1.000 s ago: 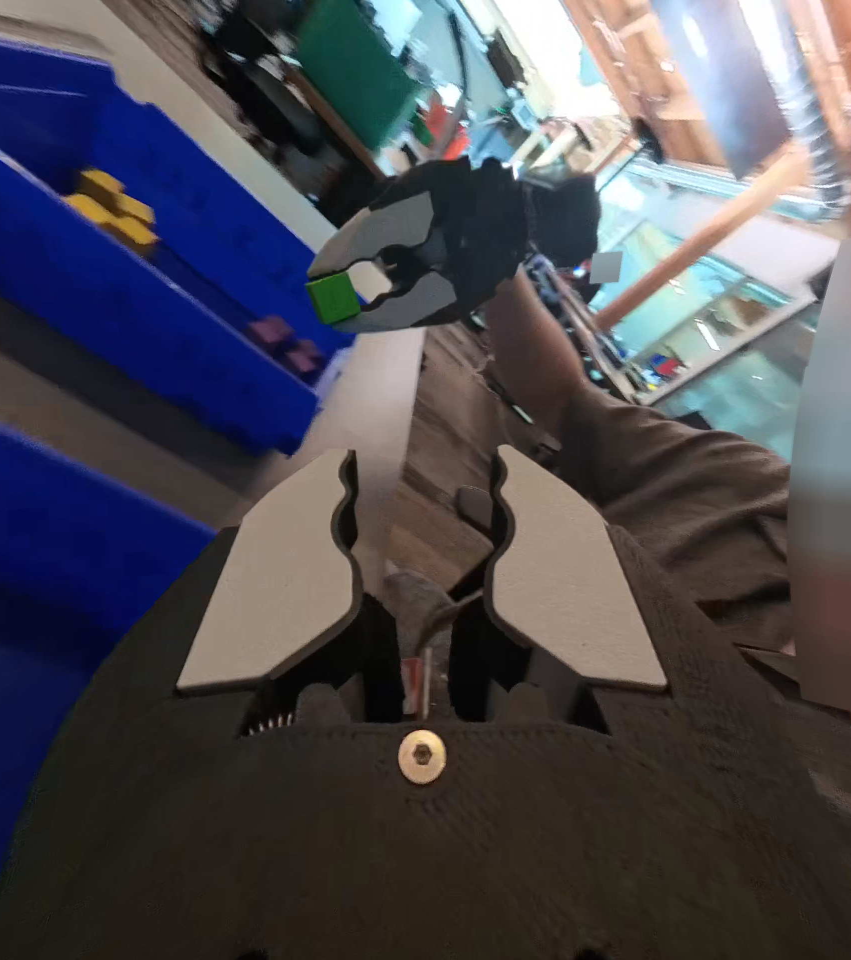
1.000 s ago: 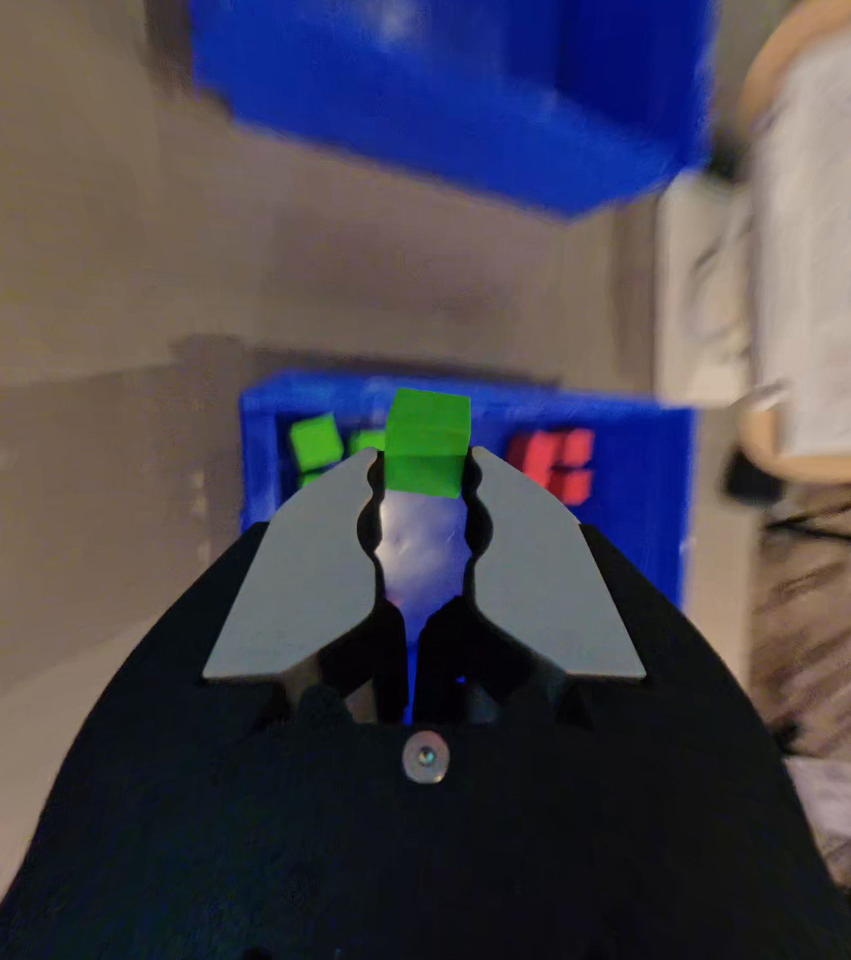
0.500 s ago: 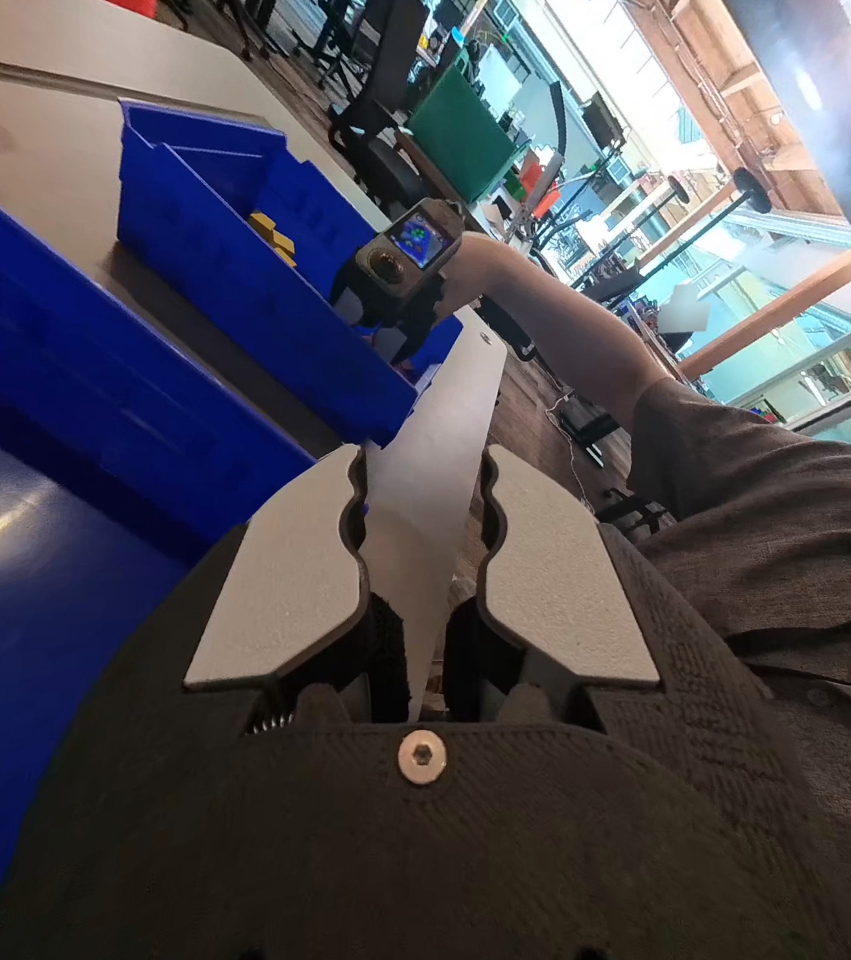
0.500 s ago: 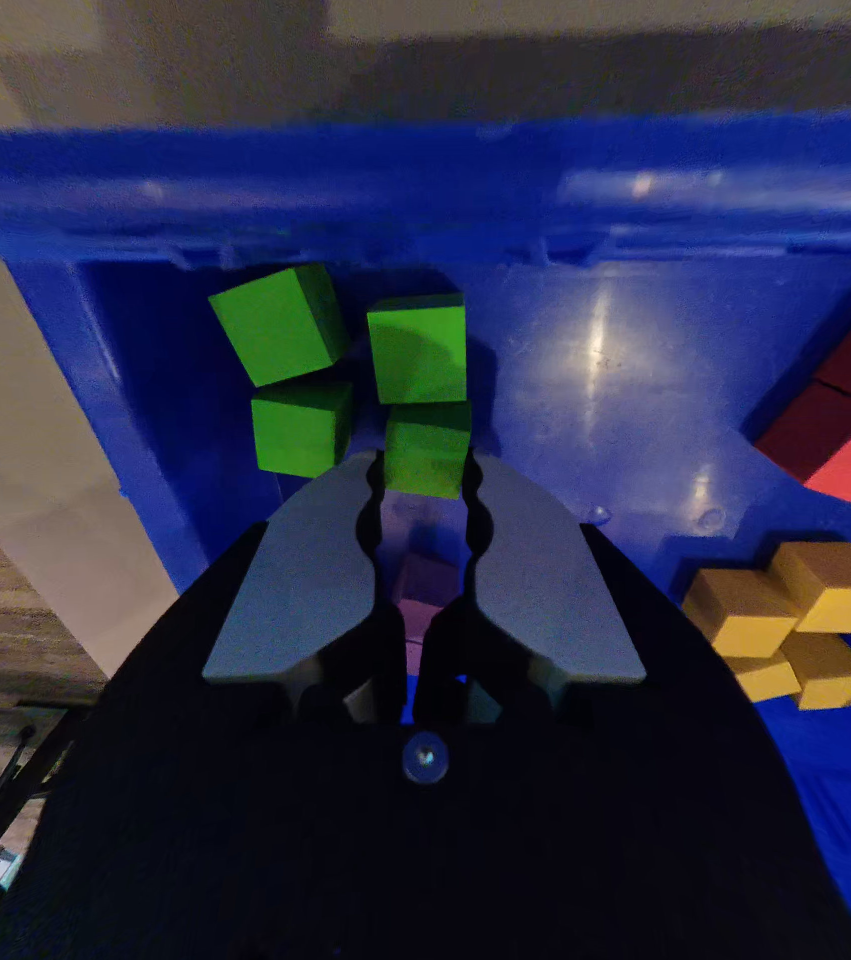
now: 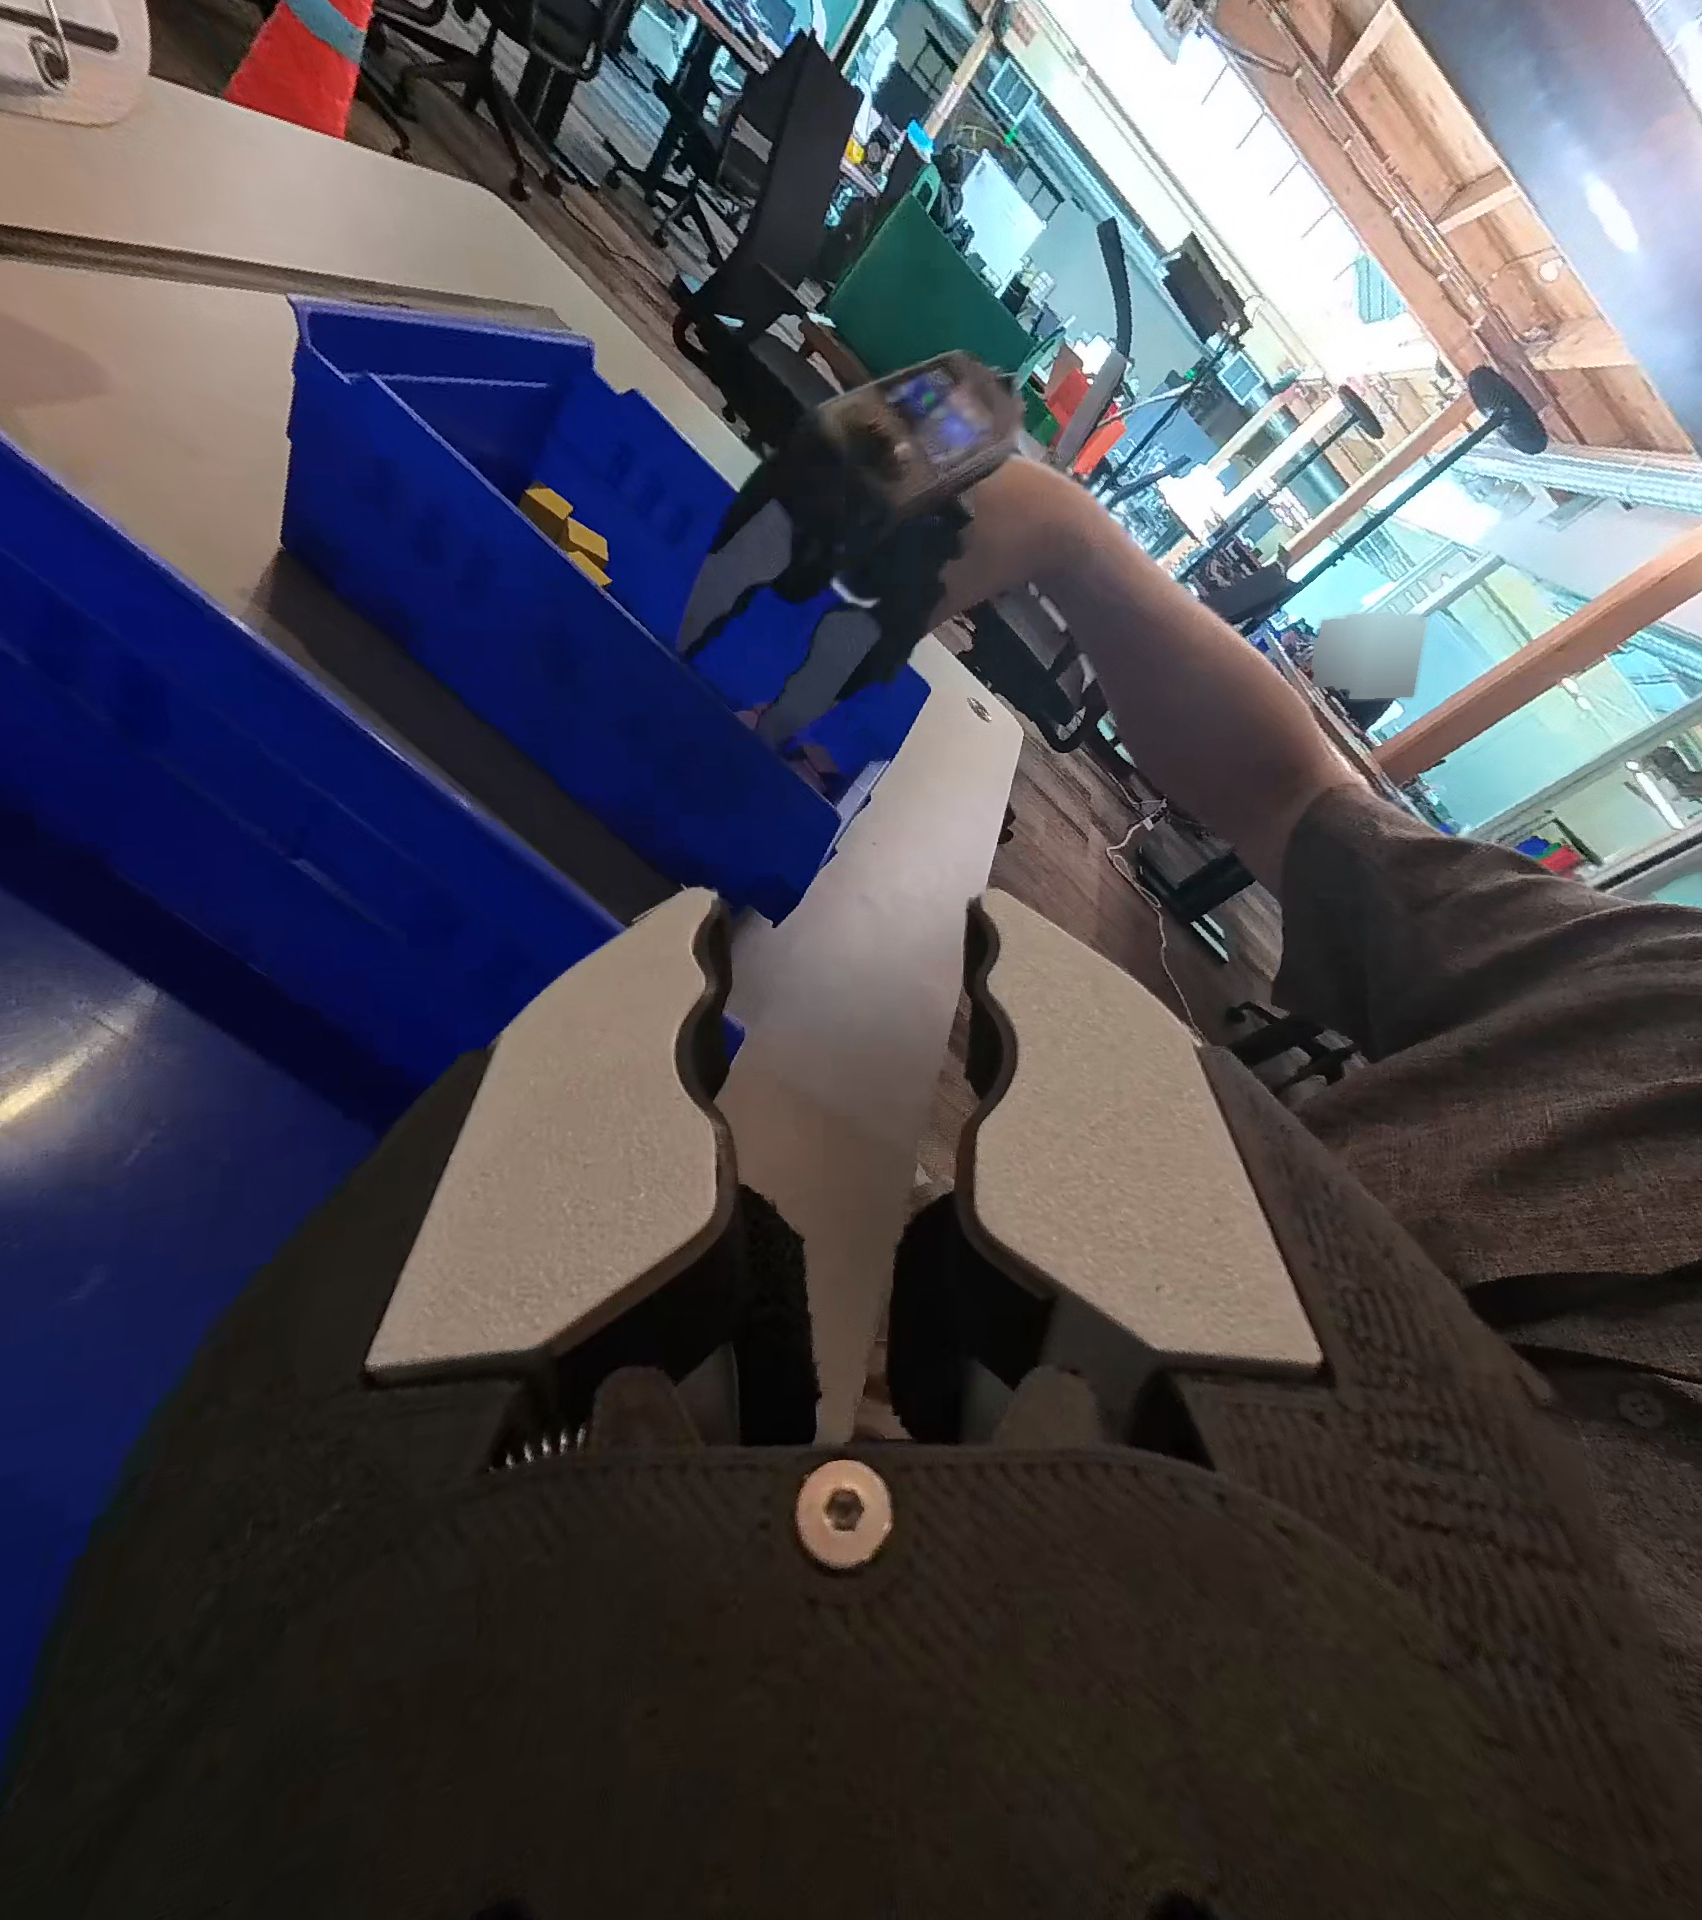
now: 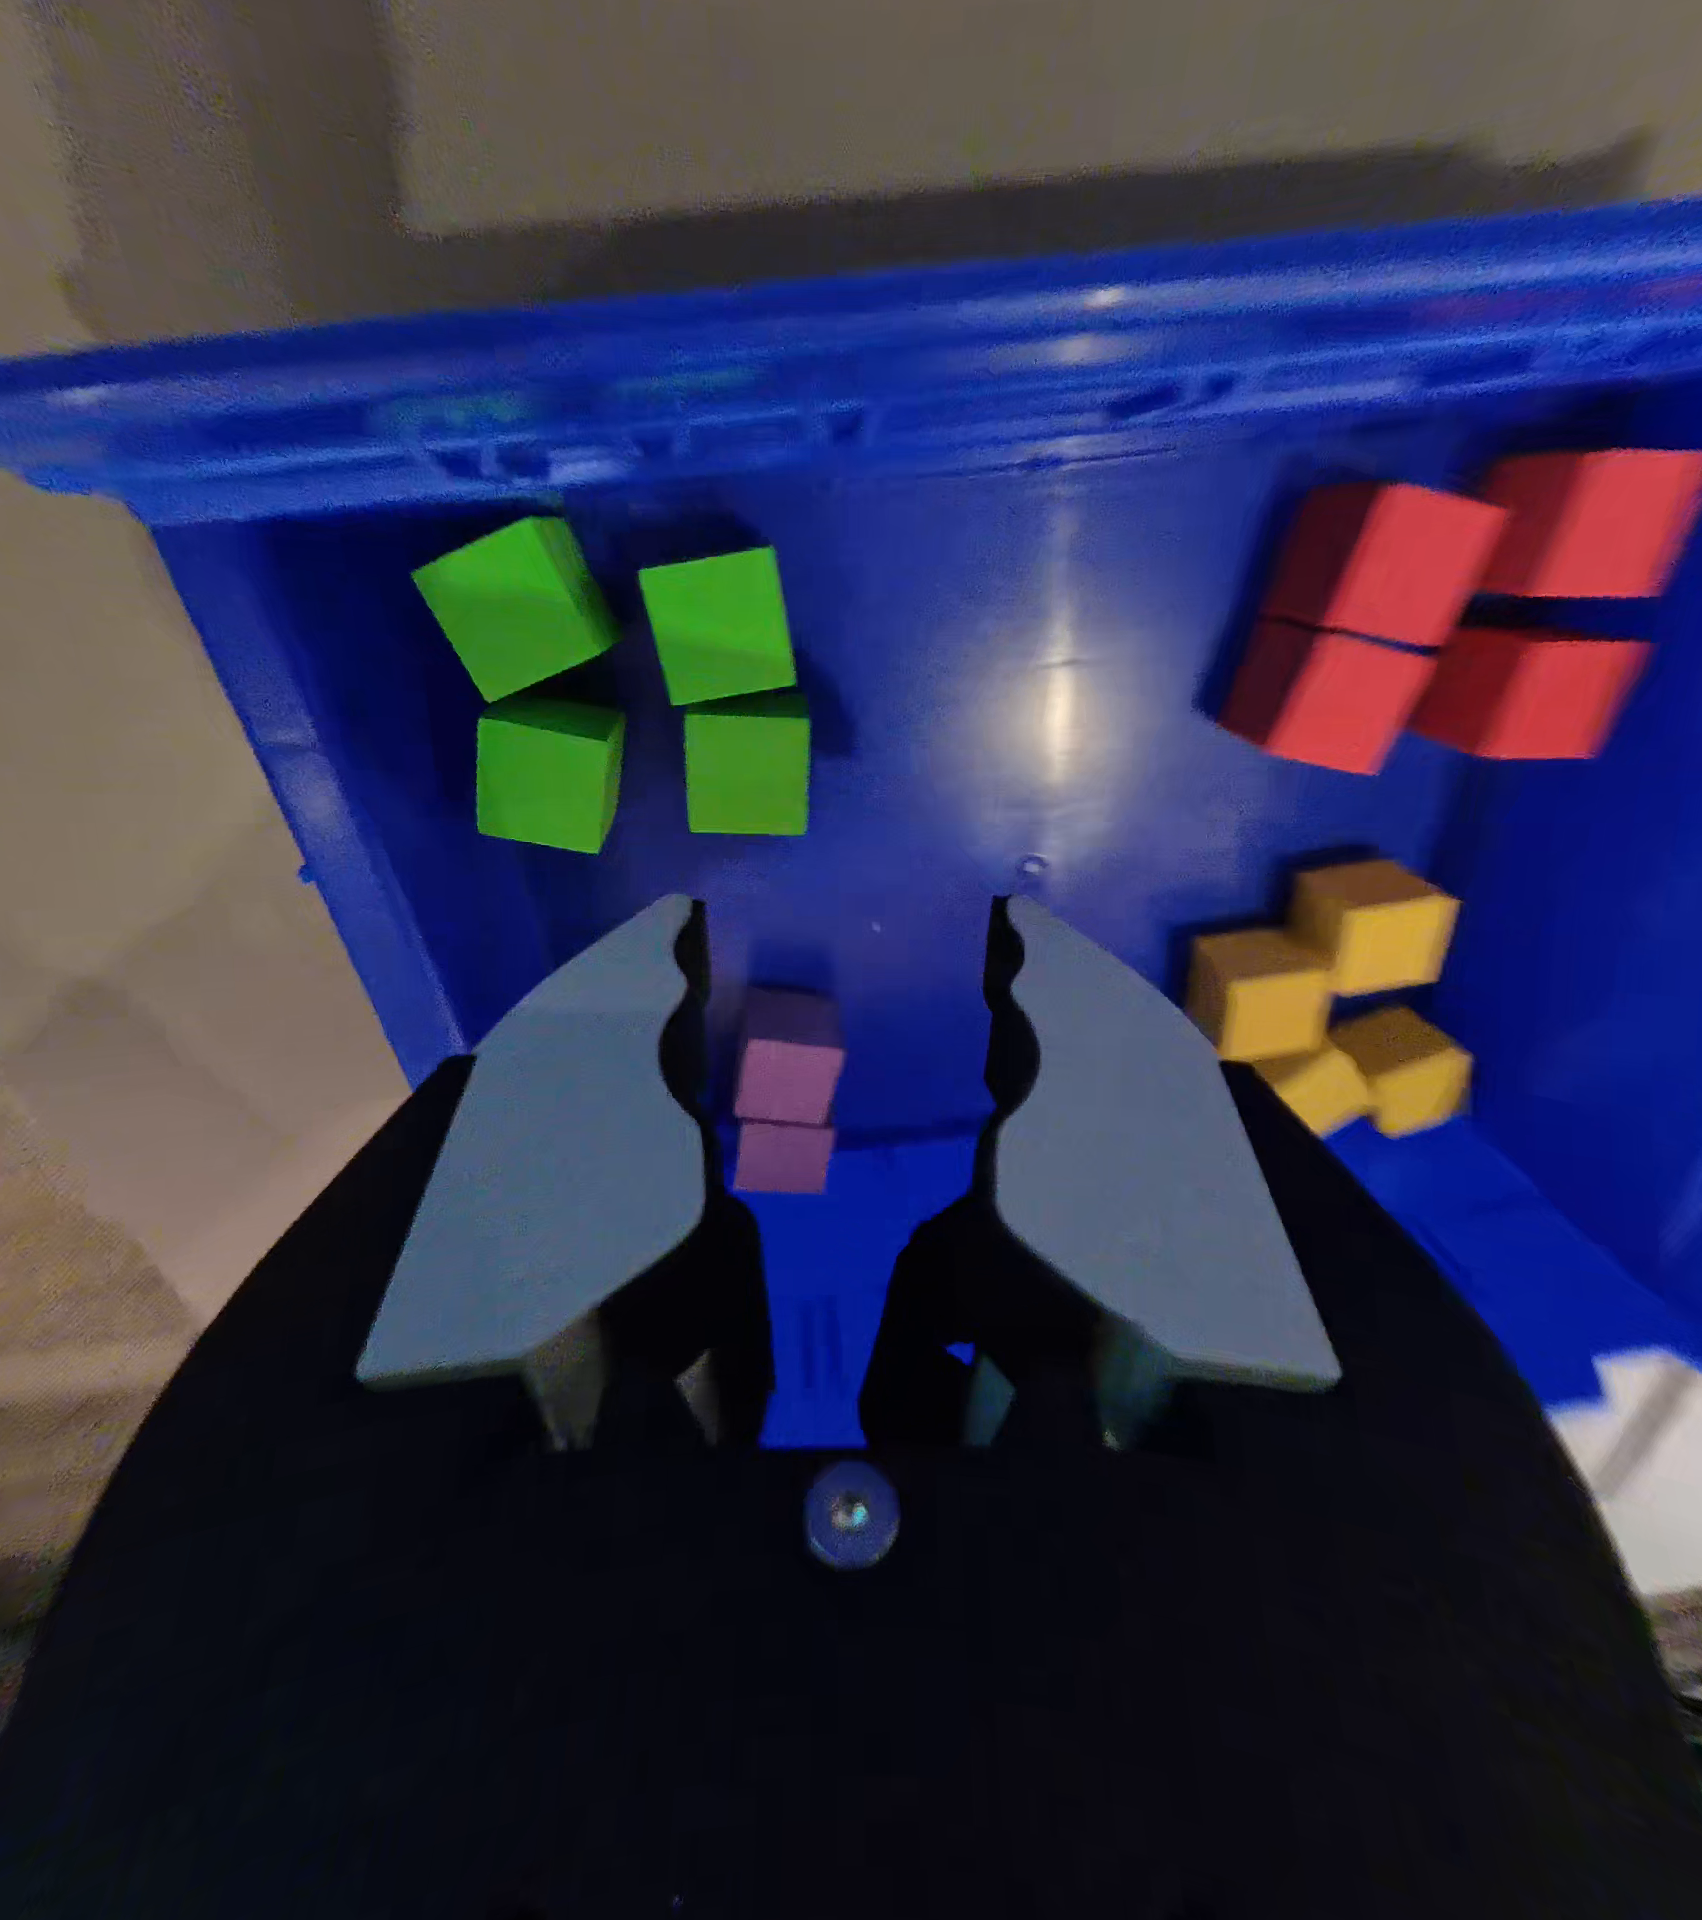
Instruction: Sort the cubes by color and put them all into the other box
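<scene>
The right gripper (image 6: 842, 925) hangs wide and empty over the blue bin (image 6: 826, 353), where four green cubes (image 6: 722, 623) sit grouped near its far wall, beside red cubes (image 6: 1449, 613), yellow cubes (image 6: 1325, 987) and purple cubes (image 6: 790, 1070). The left gripper (image 5: 842, 935) is spread wide too, holding nothing, just beside a nearer blue bin (image 5: 151, 727)

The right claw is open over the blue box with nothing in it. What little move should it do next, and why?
Probably lift straight up out of the blue bin. The right gripper is open and empty, and the four green blocks already lie on the bin floor beyond its fingertips.

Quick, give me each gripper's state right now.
Left gripper: open, holding nothing, beside a blue bin.
Right gripper: open, empty, above the blue bin of coloured cubes.
</scene>
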Motion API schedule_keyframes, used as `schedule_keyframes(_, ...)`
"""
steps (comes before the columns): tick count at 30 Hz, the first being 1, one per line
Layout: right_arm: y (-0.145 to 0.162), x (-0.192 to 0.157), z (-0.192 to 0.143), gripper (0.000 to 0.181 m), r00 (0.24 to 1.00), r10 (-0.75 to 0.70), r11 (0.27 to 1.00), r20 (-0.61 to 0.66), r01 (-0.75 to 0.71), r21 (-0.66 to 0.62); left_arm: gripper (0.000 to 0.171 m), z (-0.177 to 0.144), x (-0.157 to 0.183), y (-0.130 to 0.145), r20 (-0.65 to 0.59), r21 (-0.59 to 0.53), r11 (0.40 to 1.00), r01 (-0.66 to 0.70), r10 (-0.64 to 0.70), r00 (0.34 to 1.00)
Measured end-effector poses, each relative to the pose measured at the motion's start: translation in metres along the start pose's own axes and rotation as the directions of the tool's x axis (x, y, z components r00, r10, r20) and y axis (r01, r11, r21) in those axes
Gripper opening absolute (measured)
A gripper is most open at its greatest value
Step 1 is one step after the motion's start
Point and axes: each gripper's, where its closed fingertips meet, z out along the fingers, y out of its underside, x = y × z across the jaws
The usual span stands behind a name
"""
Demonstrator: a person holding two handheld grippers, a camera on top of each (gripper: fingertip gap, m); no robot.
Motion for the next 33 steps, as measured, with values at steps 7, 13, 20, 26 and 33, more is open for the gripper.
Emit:
schedule_keyframes(7,-0.025,0.003,-0.096,0.063,0.922,0.095,0.945,-0.374,0.035,0.325,0.044,-0.011,-0.002,-0.016,0.105,0.099,0.993,-0.059,0.049,0.993)
schedule_keyframes(13,-0.038,-0.034,-0.157,0.051,0.733,0.365,0.745,-0.574,0.141,0.653,0.040,-0.014,0.004,-0.026,0.224,0.213,0.966,-0.146,0.097,0.970)
schedule_keyframes(20,-0.012,-0.090,-0.190,0.056,0.576,0.707,0.366,-0.410,0.197,0.909,0.039,-0.029,0.015,-0.020,0.440,0.350,0.887,-0.302,0.128,0.889)
schedule_keyframes(26,-0.003,-0.125,-0.121,0.048,0.552,0.787,0.317,-0.275,0.020,0.948,0.054,-0.034,0.003,0.036,0.720,0.155,0.847,-0.508,0.255,0.645)
schedule_keyframes(33,0.015,-0.152,-0.065,0.064,0.475,0.874,0.184,-0.100,-0.134,0.974,0.075,-0.024,-0.015,0.084,0.757,0.196,0.874,-0.445,0.154,0.635)
